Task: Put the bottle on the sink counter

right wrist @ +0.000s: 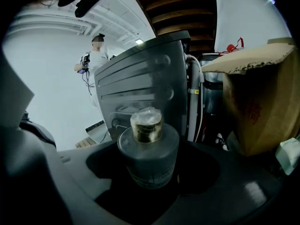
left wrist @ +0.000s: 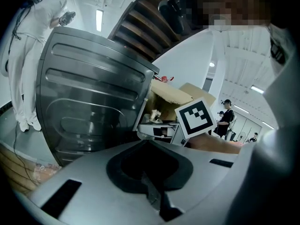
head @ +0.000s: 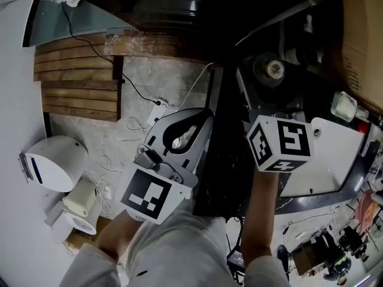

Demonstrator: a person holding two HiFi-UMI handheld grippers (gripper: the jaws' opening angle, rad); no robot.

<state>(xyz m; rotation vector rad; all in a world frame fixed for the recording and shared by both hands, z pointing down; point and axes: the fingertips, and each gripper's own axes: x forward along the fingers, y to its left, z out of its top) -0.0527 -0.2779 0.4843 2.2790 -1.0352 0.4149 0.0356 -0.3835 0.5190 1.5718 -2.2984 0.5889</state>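
A grey bottle (right wrist: pixel 148 149) with a gold cap wrapped in clear film stands upright between the jaws of my right gripper (right wrist: pixel 150 170), which is shut on it. In the head view only that gripper's marker cube (head: pixel 281 143) shows; its jaws and the bottle are lost in the dark below. My left gripper (head: pixel 189 115) is held low at centre left, its jaws closed into a loop with nothing inside. In its own view the left gripper (left wrist: pixel 148 143) is likewise empty. A white basin-like surface (head: pixel 335 160) lies at the right.
A ribbed grey metal panel (right wrist: pixel 140 83) stands just ahead of both grippers and fills the left of the left gripper view (left wrist: pixel 89 102). A cardboard box (right wrist: pixel 255 102) is at the right. On the floor lie wooden slats (head: pixel 78 79), cables (head: pixel 143 100) and a white round device (head: pixel 54 163).
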